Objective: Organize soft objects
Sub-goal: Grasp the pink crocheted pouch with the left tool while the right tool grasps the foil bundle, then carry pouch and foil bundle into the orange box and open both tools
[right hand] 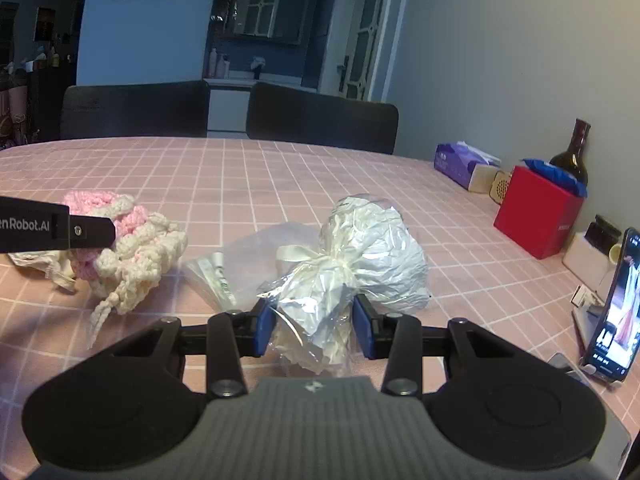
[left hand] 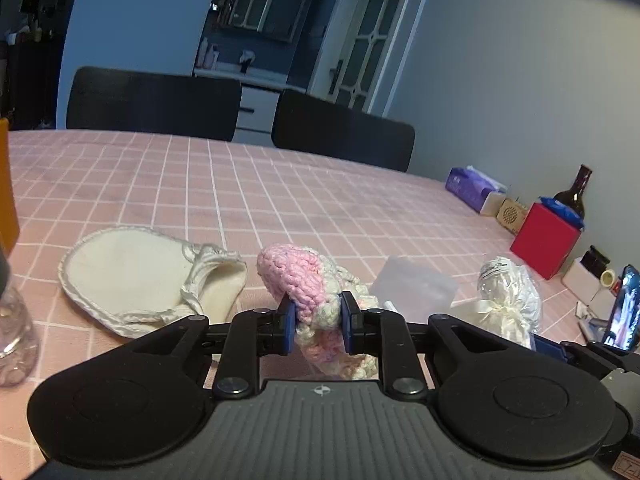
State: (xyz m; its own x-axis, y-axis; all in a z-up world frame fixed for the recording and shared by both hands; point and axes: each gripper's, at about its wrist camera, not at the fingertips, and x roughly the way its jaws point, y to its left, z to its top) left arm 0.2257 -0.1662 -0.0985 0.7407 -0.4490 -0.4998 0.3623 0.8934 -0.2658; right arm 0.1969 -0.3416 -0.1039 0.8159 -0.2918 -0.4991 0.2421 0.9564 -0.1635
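Note:
My left gripper (left hand: 318,322) is shut on a pink and cream crocheted piece (left hand: 298,276), held just over the pink checked tablecloth; it also shows in the right wrist view (right hand: 132,240) with the left gripper's finger across it. A cream cloth pouch (left hand: 148,276) lies flat to its left. My right gripper (right hand: 314,326) has its blue pads on both sides of the tied neck of a crinkly cellophane-wrapped white bundle (right hand: 360,256), touching it. That bundle also shows in the left wrist view (left hand: 508,300). A flat clear plastic bag (right hand: 248,264) lies between the two soft things.
Along the right table edge stand a red box (right hand: 536,212), a dark bottle (right hand: 572,152), a purple tissue pack (right hand: 460,164) and a propped phone (right hand: 618,312). A clear plastic bottle (left hand: 12,328) stands at the left. Two dark chairs (right hand: 320,120) line the far side.

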